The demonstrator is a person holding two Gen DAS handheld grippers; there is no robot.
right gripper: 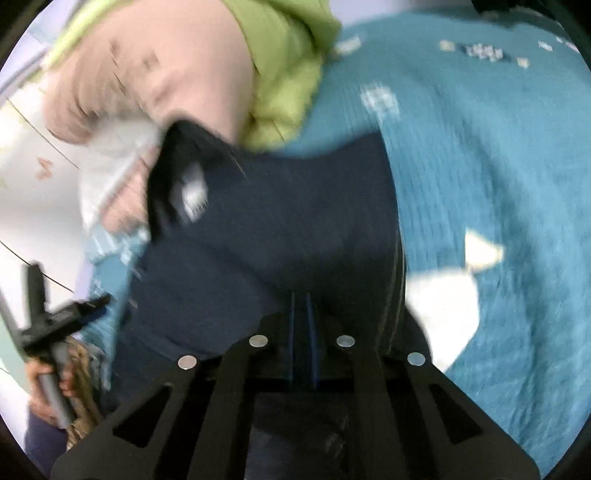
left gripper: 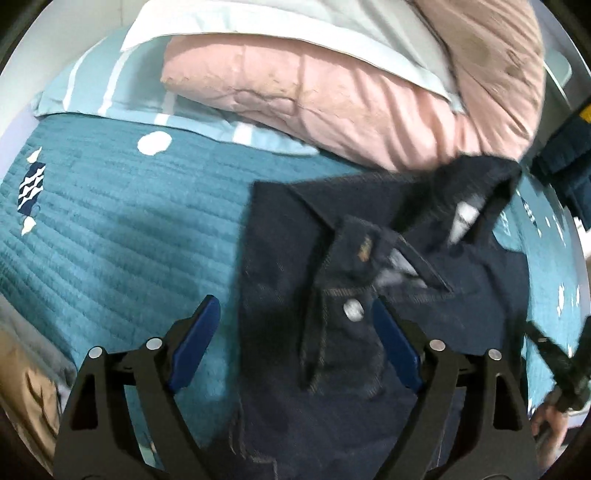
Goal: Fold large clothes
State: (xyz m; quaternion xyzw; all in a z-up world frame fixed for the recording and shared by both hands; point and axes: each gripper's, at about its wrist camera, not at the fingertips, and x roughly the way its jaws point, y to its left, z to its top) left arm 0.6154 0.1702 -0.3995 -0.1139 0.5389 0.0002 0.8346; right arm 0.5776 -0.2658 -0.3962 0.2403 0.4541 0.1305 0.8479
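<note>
Both wrist views look steeply down, close over the teal bedspread. The left faces the pink pillow at the bed's head; both share the dark jeans and that pillow.

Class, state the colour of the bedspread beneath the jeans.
Teal bedspread, clearest in the left wrist view.

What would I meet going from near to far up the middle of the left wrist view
Left gripper → dark jeans → pink quilt → white pillow.
</note>
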